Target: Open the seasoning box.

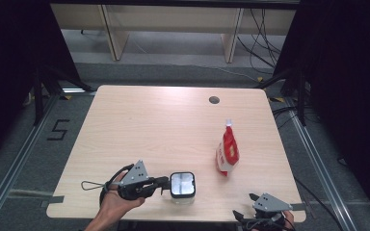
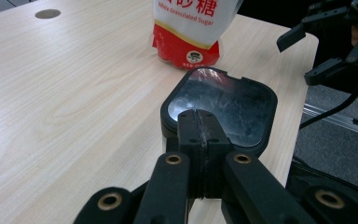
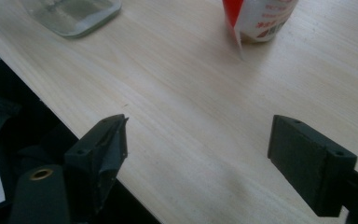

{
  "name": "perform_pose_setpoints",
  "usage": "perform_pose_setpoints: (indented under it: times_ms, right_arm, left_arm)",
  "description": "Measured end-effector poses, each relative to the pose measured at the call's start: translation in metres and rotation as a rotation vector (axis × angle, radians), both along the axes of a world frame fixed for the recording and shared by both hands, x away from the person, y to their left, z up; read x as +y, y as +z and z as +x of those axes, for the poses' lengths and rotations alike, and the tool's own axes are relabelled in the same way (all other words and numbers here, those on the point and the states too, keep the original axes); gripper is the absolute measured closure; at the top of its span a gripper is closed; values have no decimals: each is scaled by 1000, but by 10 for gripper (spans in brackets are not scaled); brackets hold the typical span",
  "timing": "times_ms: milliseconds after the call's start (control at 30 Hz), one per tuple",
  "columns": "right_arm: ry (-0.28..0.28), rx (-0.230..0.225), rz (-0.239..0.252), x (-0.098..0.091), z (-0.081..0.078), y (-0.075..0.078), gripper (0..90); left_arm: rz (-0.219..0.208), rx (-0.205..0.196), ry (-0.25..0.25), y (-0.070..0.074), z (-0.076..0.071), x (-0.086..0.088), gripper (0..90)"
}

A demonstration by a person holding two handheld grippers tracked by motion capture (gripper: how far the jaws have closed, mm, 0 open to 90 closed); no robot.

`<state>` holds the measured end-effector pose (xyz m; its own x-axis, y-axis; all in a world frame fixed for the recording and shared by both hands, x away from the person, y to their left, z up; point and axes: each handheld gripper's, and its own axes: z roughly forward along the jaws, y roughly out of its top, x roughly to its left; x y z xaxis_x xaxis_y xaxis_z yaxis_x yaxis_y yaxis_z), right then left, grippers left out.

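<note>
The left tool (image 1: pixel 163 183), a black two-jaw piece with a grey three-cornered plate on top, sits in the lower left of the high view with its jaws pressed fully together, nothing visible between them. In the left gripper view the closed left tool (image 2: pixel 199 122) meets the near rim of the container's black square lid with a clear window (image 2: pixel 223 105); whether it presses on the lid cannot be told. In the high view that square clear container with the black lid (image 1: pixel 182 185) stands just right of the tool, near the bottom edge of the pale wooden surface (image 1: pixel 164 125). Farther out, right of centre, a red and white sugar pouch with a white spout (image 1: pixel 227 153) stands upright, well apart from the container. The right tool (image 1: pixel 247 206) rests at the lower right corner of the high view, its jaws spread wide and empty; the right gripper view shows the right tool (image 3: pixel 196 149) open over bare wood, with the pouch (image 3: pixel 261 16) at the top edge.
</note>
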<state>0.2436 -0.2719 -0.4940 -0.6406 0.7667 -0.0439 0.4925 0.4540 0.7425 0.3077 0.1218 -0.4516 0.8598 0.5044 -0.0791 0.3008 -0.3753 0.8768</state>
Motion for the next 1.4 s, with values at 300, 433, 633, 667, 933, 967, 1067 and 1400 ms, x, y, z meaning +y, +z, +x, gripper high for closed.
perform_pose_setpoints:
  times_ms: [300,433,633,667,933,967,1067,1400]
  right_arm:
    - [12,-14,-12,0,-2,1,335]
    - [16,-40,-10,-1,-2,4,405]
    - [45,-91,11,11,1,11,492]
    - [52,-97,20,13,1,12,506]
    - [92,-151,113,36,9,20,605]
    - [119,-166,117,45,14,21,638]
    - [141,-168,117,51,18,21,662]
    - [210,-208,142,79,27,25,799]
  left_arm:
    - [-2,-4,5,-2,0,1,890]
    - [-5,0,1,-3,1,2,890]
    - [-39,14,5,-6,2,4,890]
    - [-52,29,18,-6,1,4,891]
    - [-113,49,26,-11,1,6,891]
    - [-104,36,24,-11,1,7,891]
    - [-113,47,35,-11,0,6,891]
    - [-145,58,22,-15,3,11,892]
